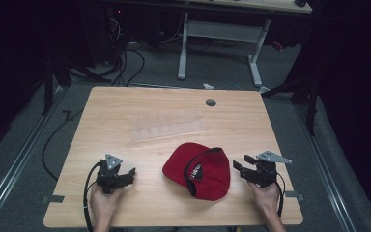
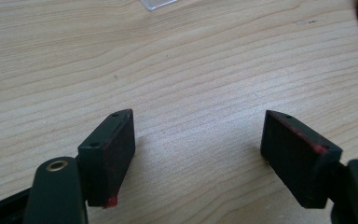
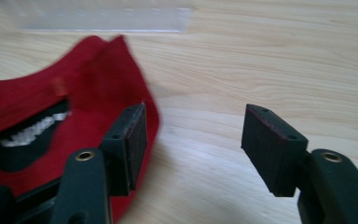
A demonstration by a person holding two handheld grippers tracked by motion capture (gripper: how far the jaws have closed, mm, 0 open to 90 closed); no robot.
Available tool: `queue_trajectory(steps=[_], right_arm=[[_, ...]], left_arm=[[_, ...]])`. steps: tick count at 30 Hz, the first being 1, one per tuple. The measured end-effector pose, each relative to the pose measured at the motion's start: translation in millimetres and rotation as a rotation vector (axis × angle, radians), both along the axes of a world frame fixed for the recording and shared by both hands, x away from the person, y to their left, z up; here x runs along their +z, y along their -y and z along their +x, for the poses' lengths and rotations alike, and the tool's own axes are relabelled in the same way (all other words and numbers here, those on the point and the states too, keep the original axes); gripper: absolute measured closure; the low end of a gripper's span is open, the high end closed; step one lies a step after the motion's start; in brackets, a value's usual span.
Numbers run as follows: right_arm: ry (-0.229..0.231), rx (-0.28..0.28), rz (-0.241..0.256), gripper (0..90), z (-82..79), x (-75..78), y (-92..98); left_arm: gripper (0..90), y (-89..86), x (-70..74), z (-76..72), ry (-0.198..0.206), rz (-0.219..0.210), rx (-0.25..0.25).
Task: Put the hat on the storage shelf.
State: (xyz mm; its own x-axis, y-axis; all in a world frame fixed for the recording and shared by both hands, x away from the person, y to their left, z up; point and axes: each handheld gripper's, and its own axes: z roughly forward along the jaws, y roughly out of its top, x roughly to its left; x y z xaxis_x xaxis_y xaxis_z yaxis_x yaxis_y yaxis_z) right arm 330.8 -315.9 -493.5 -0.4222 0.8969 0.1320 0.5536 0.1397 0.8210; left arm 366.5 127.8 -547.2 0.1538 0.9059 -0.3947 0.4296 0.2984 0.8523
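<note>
— The cap (image 1: pixel 200 169)?
— Red, black inside with white lettering; the strip (image 1: pixel 168 128) at its eleven o'clock is clear.
— And the worktop (image 1: pixel 125 104)?
— Pale wood grain; both claws, left (image 1: pixel 128 174) and right (image 1: pixel 239 165), black with grey plates.

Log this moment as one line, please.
red cap: on table, untouched | left gripper: open, empty | right gripper: open, beside cap

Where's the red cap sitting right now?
In the high view the red cap lies on the near half of the table, between the two grippers and closer to the right gripper, just in front of the clear plastic strip.
</note>
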Motion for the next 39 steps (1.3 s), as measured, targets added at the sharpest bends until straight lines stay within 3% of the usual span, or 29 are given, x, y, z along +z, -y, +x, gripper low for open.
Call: queue_trajectory(steps=[4, 8, 17, 20, 30, 33, 35, 39], right_arm=[[0.015, 0.060, -0.005, 31.4, 4.9, 3.1, -15.6], [0.013, 0.079, -0.006, 29.4, 14.9, 4.2, -26.6], [-0.043, 0.137, -0.030, 26.6, 45.2, -0.5, -51.1], [-0.045, 0.151, -0.022, 26.7, 49.7, -1.7, -53.5], [-0.117, 0.204, -0.023, 27.8, 68.2, -15.1, -66.0], [-0.164, 0.225, -0.010, 31.1, 73.7, -26.4, -67.6], [-0.172, 0.227, -0.009, 32.5, 74.1, -28.4, -67.8], [-0.169, 0.238, -0.028, 50.9, 71.4, -31.0, -68.1]], left_arm=[[26.5, 0.0, -0.1, 0.1, 0.001, 0.000, 0.000], [26.5, 0.0, -0.1, 0.1, 0.001, 0.001, -0.001], [26.5, 0.1, -0.1, 0.2, 0.001, 0.001, -0.001], [26.5, 0.1, -0.1, 0.2, 0.000, 0.001, -0.002], [26.5, 0.1, -0.1, 0.3, 0.000, 0.002, -0.001], [26.6, 0.2, -0.1, 0.3, 0.000, 0.001, -0.001], [26.9, 0.3, 0.1, 0.1, 0.000, 0.001, -0.002], [29.1, 0.7, 0.0, -0.4, 0.006, 0.003, -0.007]])
